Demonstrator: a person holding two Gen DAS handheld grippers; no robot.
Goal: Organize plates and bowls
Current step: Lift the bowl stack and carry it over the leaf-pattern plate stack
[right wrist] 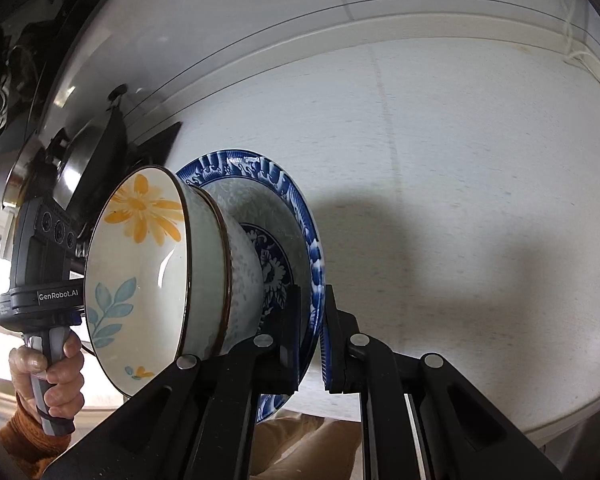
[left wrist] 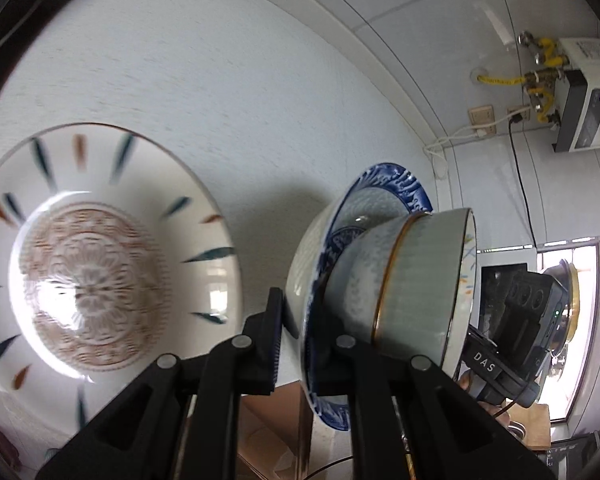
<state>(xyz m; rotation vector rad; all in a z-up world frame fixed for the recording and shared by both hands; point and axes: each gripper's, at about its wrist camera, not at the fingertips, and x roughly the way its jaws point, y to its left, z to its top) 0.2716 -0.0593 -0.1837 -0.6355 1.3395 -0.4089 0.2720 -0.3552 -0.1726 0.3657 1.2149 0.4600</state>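
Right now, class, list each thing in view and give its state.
Blue plate: lifted, gripped at opposite rims by both grippers.
Two bowls: nested, on the blue plate.
Patterned plate: empty, on the counter.
Left gripper: shut on plate rim.
Right gripper: shut on plate rim.

Dishes counted, nothing fancy
Two plates (left wrist: 112, 256) (right wrist: 296, 216), two stacked bowls (right wrist: 148, 264) (right wrist: 240, 276), two grippers (left wrist: 296, 320) (right wrist: 312, 332) seen.

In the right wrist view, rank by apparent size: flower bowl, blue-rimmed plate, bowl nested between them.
1. Flower bowl, though nearest the camera.
2. Blue-rimmed plate, partly hidden; ranking with the first unsure.
3. Nested bowl.
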